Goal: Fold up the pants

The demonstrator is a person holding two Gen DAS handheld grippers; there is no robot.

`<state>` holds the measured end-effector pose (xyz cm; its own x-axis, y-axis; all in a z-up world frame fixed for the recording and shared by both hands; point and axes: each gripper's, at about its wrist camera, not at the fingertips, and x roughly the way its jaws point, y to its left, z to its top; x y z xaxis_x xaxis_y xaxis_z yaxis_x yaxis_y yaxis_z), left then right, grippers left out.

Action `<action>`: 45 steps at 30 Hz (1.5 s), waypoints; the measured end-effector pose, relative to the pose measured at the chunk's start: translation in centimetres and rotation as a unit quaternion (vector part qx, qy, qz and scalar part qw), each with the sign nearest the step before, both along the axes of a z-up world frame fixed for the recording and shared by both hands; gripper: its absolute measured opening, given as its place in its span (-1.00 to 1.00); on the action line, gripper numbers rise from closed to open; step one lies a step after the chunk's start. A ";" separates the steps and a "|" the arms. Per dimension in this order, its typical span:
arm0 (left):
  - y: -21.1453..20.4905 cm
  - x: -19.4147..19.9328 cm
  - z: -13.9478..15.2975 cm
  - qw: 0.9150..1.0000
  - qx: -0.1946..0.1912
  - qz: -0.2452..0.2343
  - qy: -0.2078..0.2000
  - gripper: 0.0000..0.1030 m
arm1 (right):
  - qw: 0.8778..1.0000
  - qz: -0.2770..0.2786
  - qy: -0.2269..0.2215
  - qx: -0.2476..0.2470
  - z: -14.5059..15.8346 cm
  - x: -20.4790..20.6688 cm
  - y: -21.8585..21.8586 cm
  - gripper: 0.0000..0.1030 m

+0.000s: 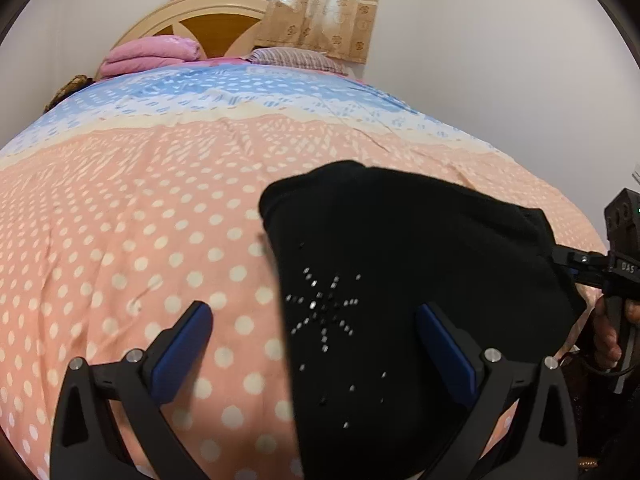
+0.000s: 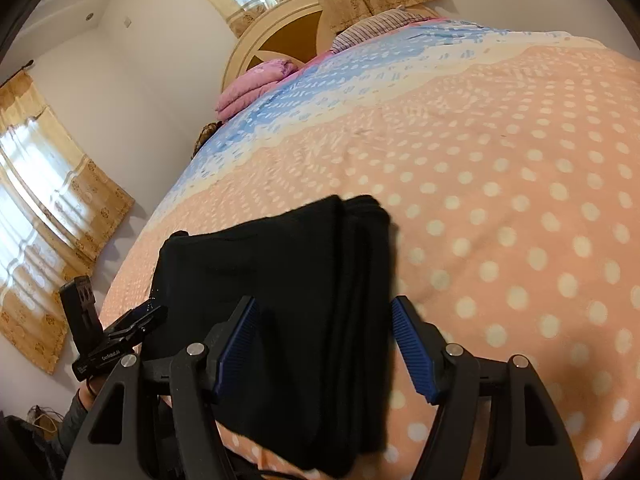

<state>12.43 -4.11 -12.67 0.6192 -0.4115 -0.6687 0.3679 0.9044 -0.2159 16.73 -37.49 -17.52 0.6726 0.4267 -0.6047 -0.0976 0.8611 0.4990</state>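
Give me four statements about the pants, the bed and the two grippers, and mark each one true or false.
1. The black pants lie folded on the polka-dot bedspread. True.
2. The right gripper is clamped shut with no gap. False: its blue pads stand apart, with the pants between them.
3. A pink folded blanket sits near the headboard. True.
4. The left gripper carries the pants in the air. False: its jaws are open and the pants rest on the bed.
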 end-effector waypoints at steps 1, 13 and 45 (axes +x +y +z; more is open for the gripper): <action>0.0 0.1 0.0 1.000 -0.005 -0.003 0.002 1.00 | 1.000 0.003 0.000 0.001 -0.1 0.3 0.2 0.34; 0.7 0.6 1.0 0.996 -0.074 -0.043 0.014 -0.65 | 0.999 0.025 -0.018 0.026 1.8 -1.1 1.6 -0.41; 22.4 0.4 5.3 0.977 -0.055 0.190 -0.075 -0.76 | 0.972 0.229 -0.053 0.008 6.3 16.6 29.5 -0.46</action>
